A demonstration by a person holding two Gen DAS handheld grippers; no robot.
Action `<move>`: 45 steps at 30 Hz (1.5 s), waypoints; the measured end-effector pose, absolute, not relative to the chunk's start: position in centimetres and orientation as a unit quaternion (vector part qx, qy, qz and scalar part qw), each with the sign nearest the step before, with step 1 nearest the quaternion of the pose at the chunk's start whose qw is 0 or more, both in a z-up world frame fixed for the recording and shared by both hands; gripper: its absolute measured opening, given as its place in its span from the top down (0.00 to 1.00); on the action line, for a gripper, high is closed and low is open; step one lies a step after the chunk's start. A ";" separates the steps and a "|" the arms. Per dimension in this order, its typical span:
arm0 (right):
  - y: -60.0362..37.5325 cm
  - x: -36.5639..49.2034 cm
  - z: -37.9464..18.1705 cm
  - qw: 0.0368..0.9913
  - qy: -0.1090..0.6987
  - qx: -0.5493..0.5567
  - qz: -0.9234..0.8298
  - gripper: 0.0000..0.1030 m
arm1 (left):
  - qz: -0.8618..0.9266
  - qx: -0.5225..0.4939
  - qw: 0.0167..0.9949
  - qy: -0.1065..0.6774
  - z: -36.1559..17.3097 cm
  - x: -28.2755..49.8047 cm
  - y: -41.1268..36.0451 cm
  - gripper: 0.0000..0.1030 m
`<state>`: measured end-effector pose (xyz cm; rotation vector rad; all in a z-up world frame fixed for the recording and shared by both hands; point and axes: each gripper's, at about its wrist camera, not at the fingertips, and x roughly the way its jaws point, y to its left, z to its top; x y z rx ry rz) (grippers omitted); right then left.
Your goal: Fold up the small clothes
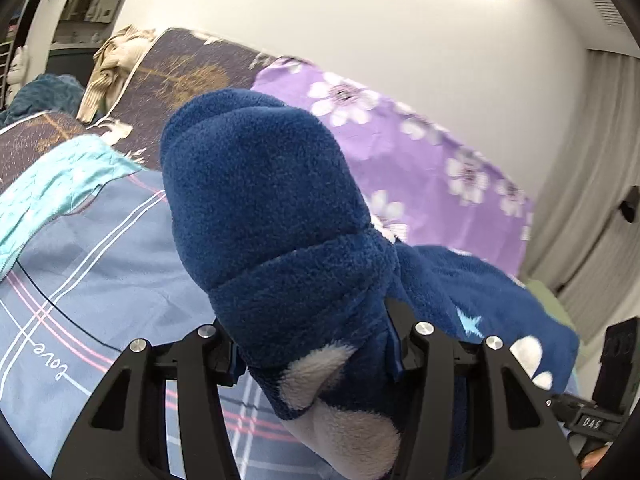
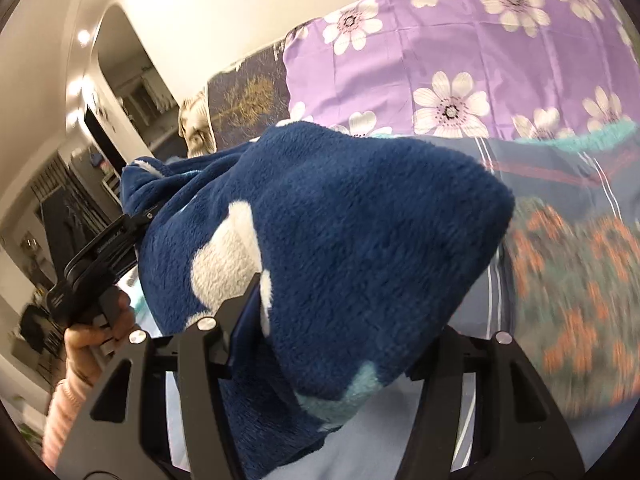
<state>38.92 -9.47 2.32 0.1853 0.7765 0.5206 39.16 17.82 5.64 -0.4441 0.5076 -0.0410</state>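
1. A dark blue fleece garment with white patches and a pale blue star is lifted off the bed, bunched between the two claws.
2. The left claw is clamped on a thick fold of the fleece; the cloth fills the gap between its black fingers and bulges up and forward over them.
3. From the left wrist view, the rest of the garment trails off to the right, where a second black tool shows at the lower right edge.
4. The right claw is likewise clamped on the same fleece garment, with one blue-padded finger pressed into a white patch and the other hidden under the cloth.
5. In the right wrist view, a person's hand in a pink knit sleeve grips the handle of the other tool at the left edge.
6. Beneath the garment lies a grey-blue bedsheet with white and pink stripes.
7. A purple cover printed with white flowers lies behind it, against a plain white wall.
8. An orange-and-green flowered cloth, blurred, lies on the bed to the right of the right claw.
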 end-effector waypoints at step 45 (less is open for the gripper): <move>-14.5 3.3 0.4 0.956 0.281 -0.027 0.073 0.02 | -0.029 0.020 0.965 0.259 1.2 7.8 4.7 0.01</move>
